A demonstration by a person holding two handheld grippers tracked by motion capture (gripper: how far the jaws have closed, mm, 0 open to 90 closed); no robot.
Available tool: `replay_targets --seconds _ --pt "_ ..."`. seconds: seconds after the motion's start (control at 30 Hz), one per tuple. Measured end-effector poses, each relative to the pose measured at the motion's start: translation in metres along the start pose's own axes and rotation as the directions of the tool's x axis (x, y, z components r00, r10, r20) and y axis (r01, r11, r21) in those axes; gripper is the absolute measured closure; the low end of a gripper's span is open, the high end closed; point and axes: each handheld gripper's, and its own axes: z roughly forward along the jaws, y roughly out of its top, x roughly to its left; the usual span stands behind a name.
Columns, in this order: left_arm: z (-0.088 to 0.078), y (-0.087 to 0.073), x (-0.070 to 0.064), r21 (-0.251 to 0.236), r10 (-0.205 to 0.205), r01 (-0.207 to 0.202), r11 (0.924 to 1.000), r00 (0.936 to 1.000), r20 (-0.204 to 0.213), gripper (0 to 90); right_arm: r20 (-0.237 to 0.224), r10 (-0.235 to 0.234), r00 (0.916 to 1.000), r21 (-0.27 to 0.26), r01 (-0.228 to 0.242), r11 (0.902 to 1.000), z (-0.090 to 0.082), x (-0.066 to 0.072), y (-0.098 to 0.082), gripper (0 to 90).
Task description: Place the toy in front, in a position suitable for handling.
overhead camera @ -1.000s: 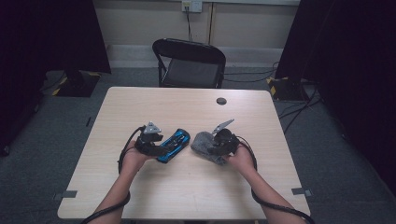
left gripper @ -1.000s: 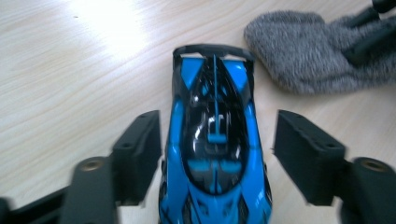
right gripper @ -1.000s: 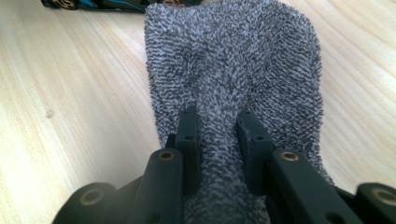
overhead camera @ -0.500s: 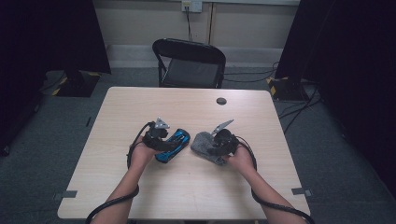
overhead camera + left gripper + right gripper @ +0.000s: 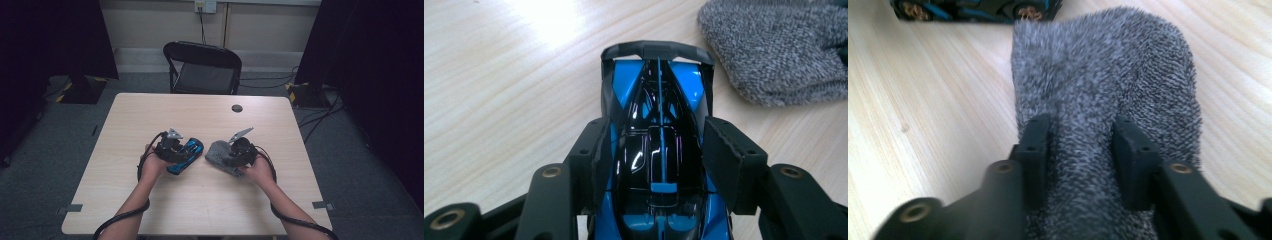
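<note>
Two claws are working side by side at the near middle of a pale wooden counter (image 5: 150, 120), each held in one of the person's hands. Starting at the left, the left claw (image 5: 176, 150) is reaching over a blue and black toy car (image 5: 186, 156), which is standing on the counter with its tail wing pointing toward the far right. In the left gripper view the car (image 5: 659, 150) is sitting between the two black jaws; these have just been closing in, and they are lying along its flanks, the left pad (image 5: 600, 160) close against the blue side, though whether the pads are pressing on the body yet cannot be told.

Just to the right of the car, with a narrow strip of bare wood between, a grey knitted cloth (image 5: 217, 154) is lying on the counter; its fuzzy edge (image 5: 774, 50) is showing at the top right of the left gripper view.

Further right, the right claw (image 5: 235, 159) is resting over the near end of that cloth. In the right gripper view its jaws have just been spreading, and a ridge of the cloth (image 5: 1098, 75) is bunching up between them, still touching both inner faces. Beyond the cloth, the car's side with its gold wheels (image 5: 973, 10) is showing at the top edge.

At the far side of the counter a small dark disc (image 5: 237, 108) is lying alone, and a black folding chair (image 5: 202, 65) is standing behind it.
</note>
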Motion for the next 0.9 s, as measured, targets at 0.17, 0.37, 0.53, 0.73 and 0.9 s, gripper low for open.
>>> replay_targets --seconds 0.17,0.37,0.53,0.73,0.9 --pt "0.0 -0.002 0.001 -0.011 -0.034 0.034 0.9993 0.9994 0.01 44.8 -0.019 0.064 0.9978 -0.051 -0.065 0.9966 -0.007 -0.005 0.001 48.4" --pt "-0.002 -0.001 0.0 0.015 0.005 -0.004 0.9999 1.0 -0.004 45.9 0.038 0.17 0.9847 -0.114 -0.165 0.9797 -0.008 -0.014 0.01 34.1" --pt "-0.002 -0.002 0.0 0.006 0.004 -0.004 1.0 1.0 -0.004 46.2 0.054 0.196 0.979 -0.092 -0.191 0.9773 0.012 -0.01 0.017 32.8" --pt "-0.003 -0.003 0.0 0.004 -0.003 0.003 1.0 1.0 0.001 46.0 0.125 0.215 0.9686 -0.075 -0.207 0.9756 0.033 -0.003 0.017 44.2" --pt "-0.004 -0.004 0.0 0.004 -0.01 0.01 0.9999 0.9999 -0.006 45.6 0.08 0.226 0.971 -0.084 -0.219 0.9722 0.04 0.0 0.013 74.4"
